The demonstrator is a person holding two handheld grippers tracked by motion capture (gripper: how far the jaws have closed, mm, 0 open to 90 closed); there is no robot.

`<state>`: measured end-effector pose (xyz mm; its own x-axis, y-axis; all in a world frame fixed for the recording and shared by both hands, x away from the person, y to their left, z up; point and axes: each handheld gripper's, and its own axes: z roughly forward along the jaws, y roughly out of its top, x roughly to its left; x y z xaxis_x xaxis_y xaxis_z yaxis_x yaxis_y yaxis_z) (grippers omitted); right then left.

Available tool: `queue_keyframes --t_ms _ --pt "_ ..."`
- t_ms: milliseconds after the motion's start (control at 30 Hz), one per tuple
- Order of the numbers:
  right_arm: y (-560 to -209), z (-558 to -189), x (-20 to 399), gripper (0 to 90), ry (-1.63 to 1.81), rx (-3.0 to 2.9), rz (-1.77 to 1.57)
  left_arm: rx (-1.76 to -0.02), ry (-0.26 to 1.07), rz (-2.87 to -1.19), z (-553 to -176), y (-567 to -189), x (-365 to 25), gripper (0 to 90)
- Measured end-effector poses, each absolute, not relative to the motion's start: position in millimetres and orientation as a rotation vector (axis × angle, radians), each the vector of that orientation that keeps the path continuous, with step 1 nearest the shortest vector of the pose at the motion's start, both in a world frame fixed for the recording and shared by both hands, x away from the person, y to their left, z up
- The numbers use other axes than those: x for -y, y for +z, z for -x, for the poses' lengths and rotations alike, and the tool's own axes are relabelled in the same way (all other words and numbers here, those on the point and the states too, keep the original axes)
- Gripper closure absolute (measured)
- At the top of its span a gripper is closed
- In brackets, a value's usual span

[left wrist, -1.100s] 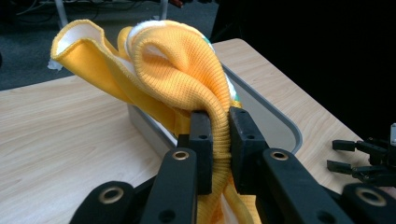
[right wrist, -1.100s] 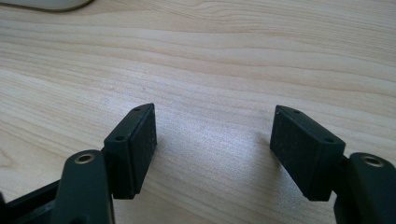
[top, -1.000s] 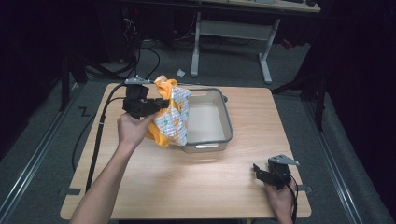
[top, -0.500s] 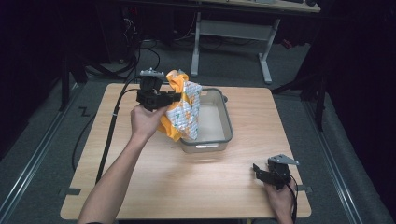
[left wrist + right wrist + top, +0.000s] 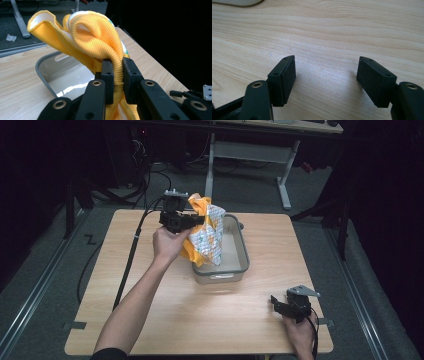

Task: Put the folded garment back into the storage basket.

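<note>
Cloth point(image 5: 204, 236), yellow knit with a printed white side, hangs from my left gripper point(image 5: 196, 221) right over the near-left rim of the grey tub point(image 5: 244, 251). In the left gripper view the jaws are pinched tight on a bunched fold of that cloth point(image 5: 100, 35), the ribbed fabric squeezed thin between the pads.

My right gripper point(image 5: 276, 301) sits well clear of the tub, toward my side of the wooden table point(image 5: 150, 315), resting low with its jaws spread wide and nothing between them, just bare wood grain under the pads point(image 5: 287, 75).

Risk from here, as I judge it: the grip is on a folded bundle, not a flat edge, so a layer could slide out and the whole thing drop. Most of the fabric drapes across the tub's left wall, partly outside it, so a release now could leave it straddling the rim or sliding onto the table. The trailing tail could also snag the rim and drag the tub.

Orientation: the cloth's long axis runs roughly vertical, pinched end up and loose end pointing down toward the tub's left wall, with a loop of yellow hem standing above the jaws.
</note>
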<state>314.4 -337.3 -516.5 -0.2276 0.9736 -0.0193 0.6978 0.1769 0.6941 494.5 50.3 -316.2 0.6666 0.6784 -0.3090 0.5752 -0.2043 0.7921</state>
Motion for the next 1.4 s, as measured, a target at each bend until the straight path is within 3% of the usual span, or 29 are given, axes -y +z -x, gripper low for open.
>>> queue_keyframes --t_ms 900,1400 --pt "-516 -314 336 31.9 0.783 -1.996 -1.561 -0.973 0.115 -1.922 -510 -343 2 80.9" --pt "-516 -313 336 31.9 0.783 -1.997 -1.561 -1.031 0.110 -1.911 -518 -366 9 80.8"
